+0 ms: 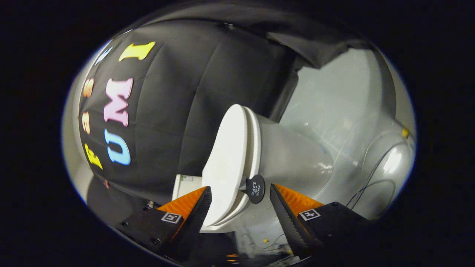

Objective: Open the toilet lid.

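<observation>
toilet lid [226,163] not yet raised; released jaws of the gripper [240,196] straddle its edge, black tab [256,189] at 1 o'clock.

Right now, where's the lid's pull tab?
In the gripper view, the round pull tab sticks out from the toilet lid edge, between the open gripper fingers, touching neither.
</observation>
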Available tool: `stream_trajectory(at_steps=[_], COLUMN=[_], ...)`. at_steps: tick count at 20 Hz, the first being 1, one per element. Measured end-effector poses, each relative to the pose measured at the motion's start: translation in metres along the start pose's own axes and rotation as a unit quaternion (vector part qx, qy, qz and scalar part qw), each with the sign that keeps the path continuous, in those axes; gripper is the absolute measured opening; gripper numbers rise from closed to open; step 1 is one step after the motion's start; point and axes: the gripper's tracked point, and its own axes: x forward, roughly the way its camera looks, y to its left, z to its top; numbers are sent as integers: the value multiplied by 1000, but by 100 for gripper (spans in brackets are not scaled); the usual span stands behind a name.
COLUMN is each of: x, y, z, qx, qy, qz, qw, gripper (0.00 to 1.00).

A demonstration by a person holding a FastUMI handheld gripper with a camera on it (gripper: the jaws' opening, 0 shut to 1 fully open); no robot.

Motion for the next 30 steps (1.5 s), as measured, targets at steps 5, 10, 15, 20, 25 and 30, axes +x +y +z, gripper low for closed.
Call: stream_trajectory(at_steps=[5,10,15,20,25,30], x=[4,7,8,9,13,13], y=[-5,-8,-7,-10,-23,-23], z=[10,8,13,8,14,12], qx=[30,69,78,76,88,77], qy=[-14,-7,-12,-3,-9,-8], qz=[12,26,39,32,31,26], qw=[999,997,996,997,996,997], gripper=[87,63,34,34,9,9])
